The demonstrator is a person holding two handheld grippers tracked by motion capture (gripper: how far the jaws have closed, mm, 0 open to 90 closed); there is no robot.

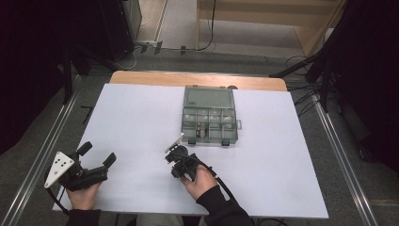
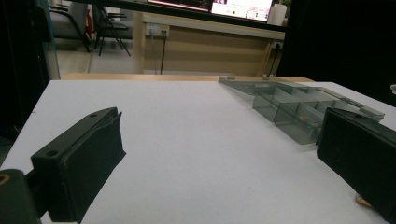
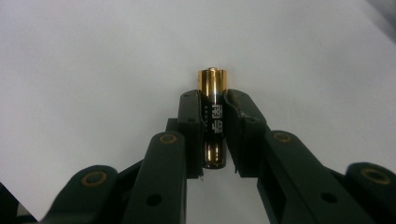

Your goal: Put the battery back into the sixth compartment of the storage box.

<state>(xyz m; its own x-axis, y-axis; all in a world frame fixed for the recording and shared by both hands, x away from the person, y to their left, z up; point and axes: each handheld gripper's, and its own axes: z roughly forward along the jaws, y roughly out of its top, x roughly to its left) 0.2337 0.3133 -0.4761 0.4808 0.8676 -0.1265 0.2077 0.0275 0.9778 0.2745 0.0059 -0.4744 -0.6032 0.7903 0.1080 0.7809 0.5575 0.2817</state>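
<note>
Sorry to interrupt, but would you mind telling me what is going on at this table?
A person at a white table holds a two-jaw gripper in each hand. The right gripper is shut on a black-and-gold cylindrical battery, gripped along its length with the gold end poking out past the jaws. It sits just short of an open, clear grey plastic compartment box. The left gripper rests open at the table's near left edge, holding nothing.
</note>
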